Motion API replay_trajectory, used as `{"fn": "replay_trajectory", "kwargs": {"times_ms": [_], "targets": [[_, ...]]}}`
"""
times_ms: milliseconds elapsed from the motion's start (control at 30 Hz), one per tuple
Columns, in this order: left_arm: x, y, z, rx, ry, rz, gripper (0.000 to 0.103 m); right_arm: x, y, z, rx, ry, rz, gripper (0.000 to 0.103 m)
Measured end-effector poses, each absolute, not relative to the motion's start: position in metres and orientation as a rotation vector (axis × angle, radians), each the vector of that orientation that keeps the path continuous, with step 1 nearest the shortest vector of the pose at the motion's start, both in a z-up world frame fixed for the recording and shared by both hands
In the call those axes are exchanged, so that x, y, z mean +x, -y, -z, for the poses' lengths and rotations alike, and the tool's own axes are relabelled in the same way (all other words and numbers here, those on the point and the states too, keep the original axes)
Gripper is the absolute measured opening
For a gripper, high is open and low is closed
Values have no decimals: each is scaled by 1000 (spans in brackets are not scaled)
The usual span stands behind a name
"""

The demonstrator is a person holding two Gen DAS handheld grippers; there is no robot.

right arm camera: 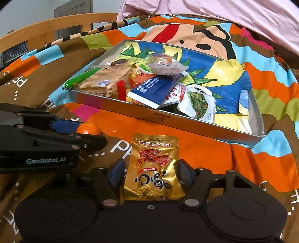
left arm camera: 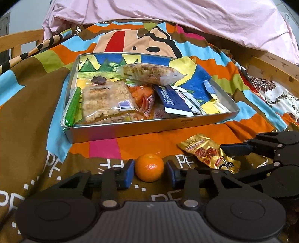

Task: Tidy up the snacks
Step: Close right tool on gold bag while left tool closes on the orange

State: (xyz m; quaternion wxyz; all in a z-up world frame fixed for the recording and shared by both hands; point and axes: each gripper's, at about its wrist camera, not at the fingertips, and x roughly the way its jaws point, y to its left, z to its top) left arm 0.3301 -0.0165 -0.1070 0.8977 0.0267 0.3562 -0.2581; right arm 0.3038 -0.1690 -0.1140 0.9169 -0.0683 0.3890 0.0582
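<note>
On my left wrist view the left gripper (left arm camera: 150, 172) sits low over the bed cover (left arm camera: 33, 89), its jaws spread with the mandarin (left arm camera: 149, 167) between the blue pads (left arm camera: 129, 173); a narrow gap shows on each side of the fruit, so the jaws are released, not pinching it. The mandarin rests on the cover just in front of the tray (left arm camera: 130, 129). To its right lies the gold packet (left arm camera: 209, 152), and the right gripper's arm reaches in from the right edge beside it. On my right wrist view the right gripper (right arm camera: 151, 174) straddles the lower half of the gold packet (right arm camera: 154, 166); the foil is crumpled where the pads (right arm camera: 184, 172) meet its edges, so I read these jaws as clenched on the packet, which still lies flat on the cover near the tray's front wall (right arm camera: 168, 119). The left gripper (right arm camera: 61, 127) shows at the left of that view with the mandarin (right arm camera: 88, 129) partly hidden behind it. Inside the tray I see a green stick (left arm camera: 72, 106) along the left wall, a clear pack of crumbly bars (left arm camera: 106, 101) next to it, orange wrappers (left arm camera: 143, 97) in the middle, a blue sachet (left arm camera: 173, 101) leaning over them, and a clear noodle bag (left arm camera: 151, 73) lying on top. A white pouch (right arm camera: 198, 102) with green vegetables printed on it lies right of the blue sachet. Pink bedding (left arm camera: 168, 16) is bunched beyond the tray.
</note>
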Motion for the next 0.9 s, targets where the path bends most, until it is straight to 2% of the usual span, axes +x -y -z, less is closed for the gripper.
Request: {"fn": "replay_trajectory", "kwargs": {"times_ms": [33, 500, 900], "targets": [[330, 16, 107, 55, -739, 533, 37, 303, 169, 114, -134, -802, -125, 55], [303, 14, 94, 2, -768, 461, 36, 283, 176, 102, -117, -828, -113, 54], [247, 21, 71, -5, -746, 419, 36, 222, 184, 77, -152, -765, -69, 53]]}}
